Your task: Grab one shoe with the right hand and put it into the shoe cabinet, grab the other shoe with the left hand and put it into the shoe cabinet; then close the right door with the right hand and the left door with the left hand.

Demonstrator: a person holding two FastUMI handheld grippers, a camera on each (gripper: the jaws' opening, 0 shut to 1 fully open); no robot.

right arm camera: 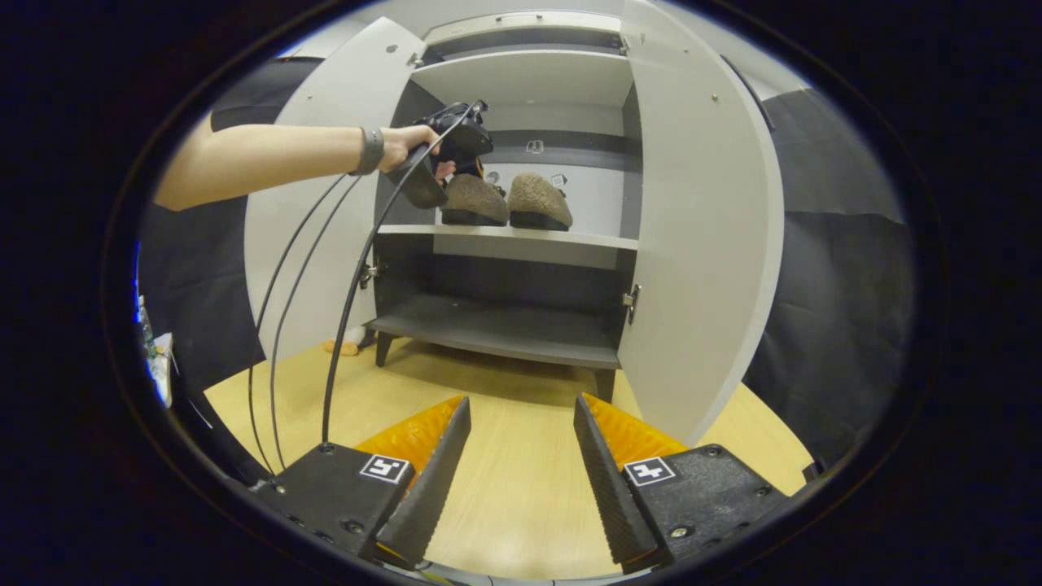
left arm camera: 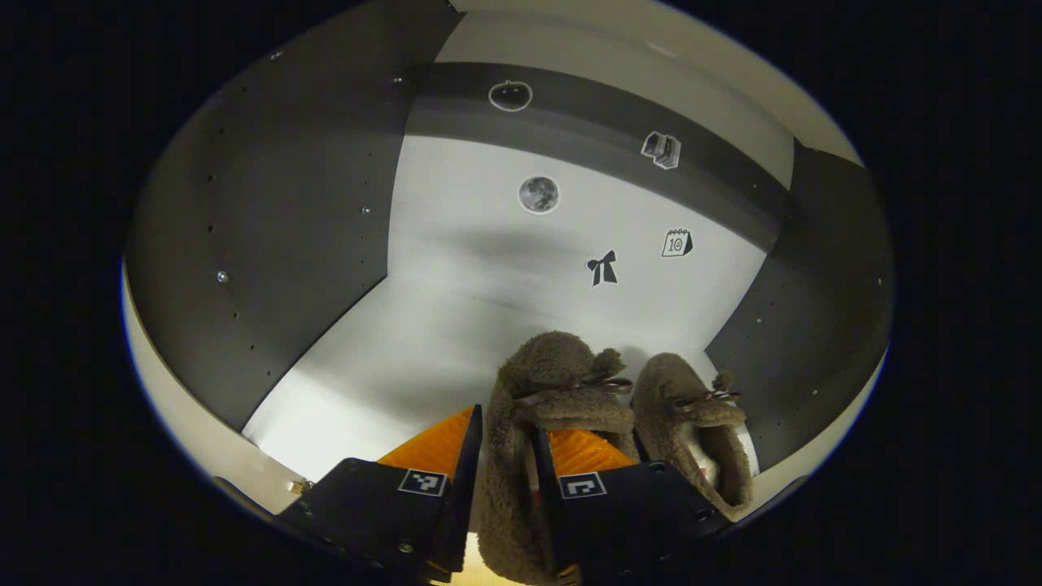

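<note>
Two fuzzy brown slippers stand side by side on the cabinet's pale shelf. In the left gripper view, my left gripper is shut on the heel side of the left slipper, whose sole rests on the shelf. The right slipper sits free beside it, near the cabinet's right wall. The right gripper view has both slippers, the left slipper and the right slipper, on the middle shelf, with a hand holding the left gripper at them. My right gripper is open over the wooden floor in front of the cabinet.
Both cabinet doors stand open: the left door and the right door. A dark lower shelf is bare. Cables hang from the left gripper to the floor. A small object lies by the cabinet's left leg.
</note>
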